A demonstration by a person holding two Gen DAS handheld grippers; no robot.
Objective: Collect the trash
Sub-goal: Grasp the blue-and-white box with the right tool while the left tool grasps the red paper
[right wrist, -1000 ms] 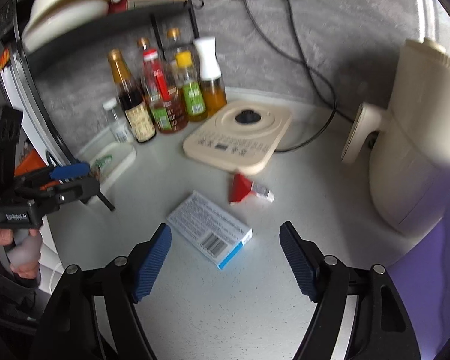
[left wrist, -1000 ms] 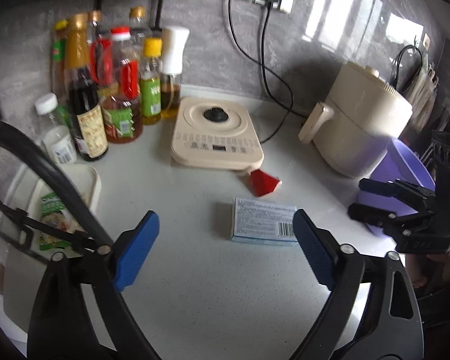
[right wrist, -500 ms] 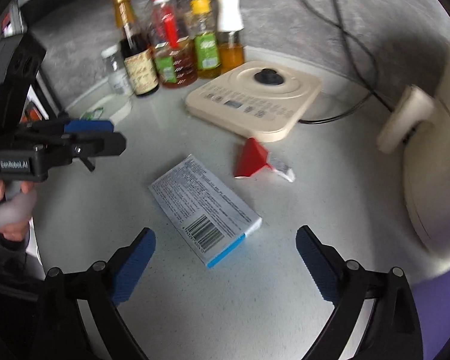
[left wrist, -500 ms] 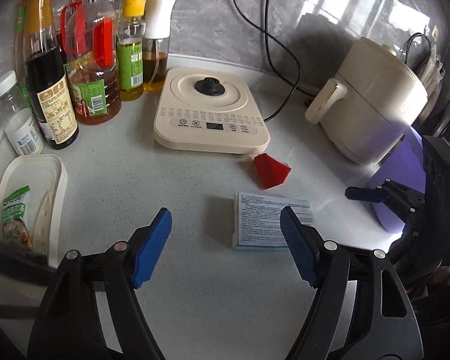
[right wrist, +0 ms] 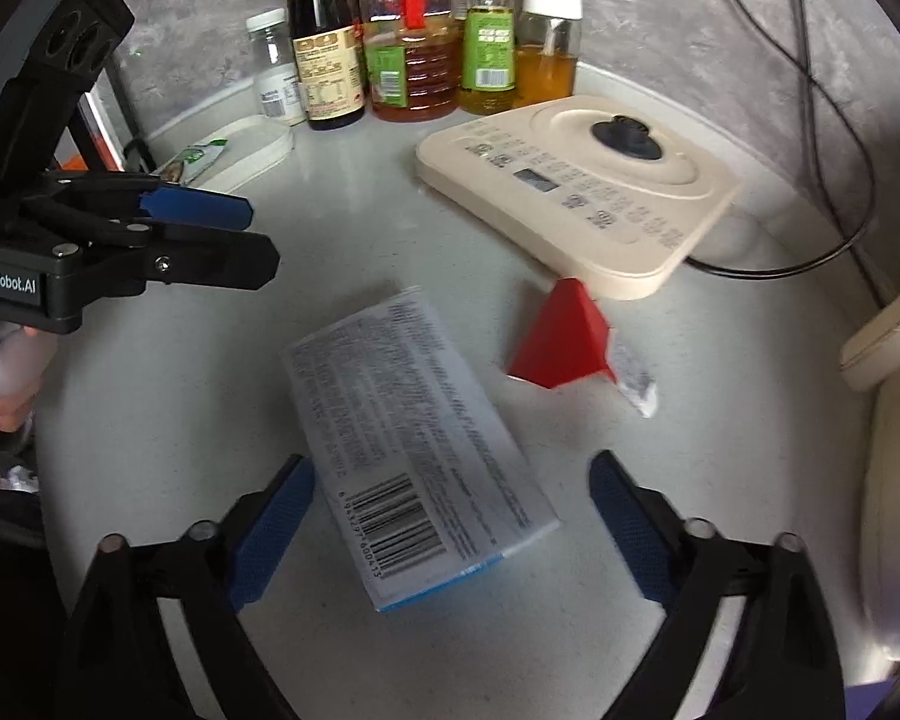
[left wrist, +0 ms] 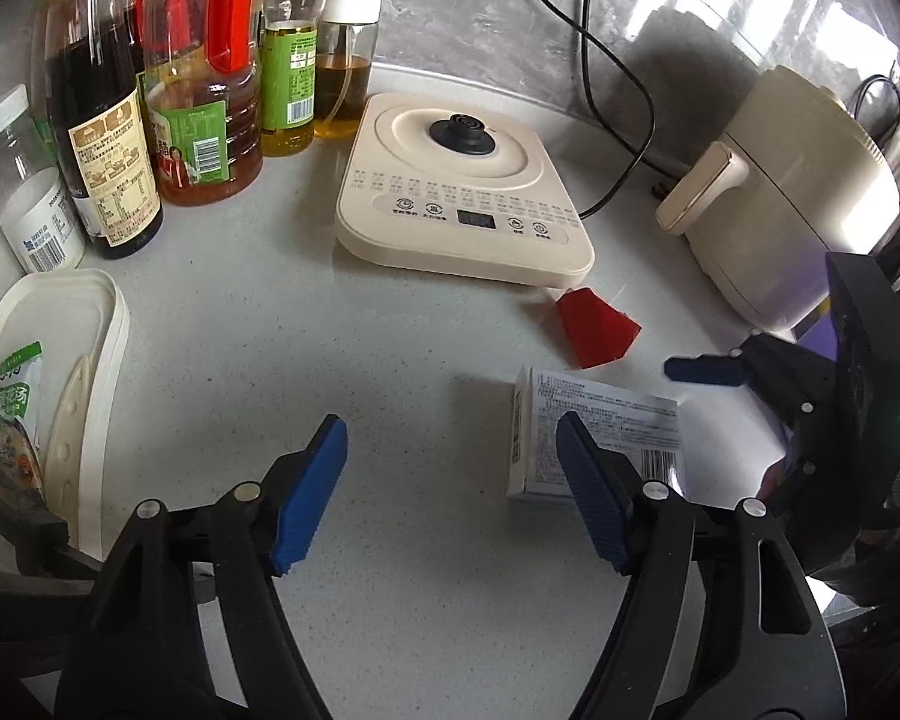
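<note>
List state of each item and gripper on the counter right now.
left gripper: open, empty, above the counter
right gripper: open, straddling the box, not closed on it
white box: lying flat, barcode side up
red wrapper: crumpled, lying beside the cooker base
cooker base: display dark, nothing on it
white tray: holds a green packet
oil bottle: upright, capped

My right claw (right wrist: 450, 516) is showing matt black plastic arms and blue pads (right wrist: 270, 531) with a fine ribbed texture. The box (right wrist: 414, 450) under it is looking like smooth printed card. The counter (right wrist: 354, 228) is gleaming, pale and finely speckled. The cooker base (right wrist: 576, 192) is wearing satin cream plastic, the bottles (right wrist: 414, 60) clear glossy plastic or glass
</note>
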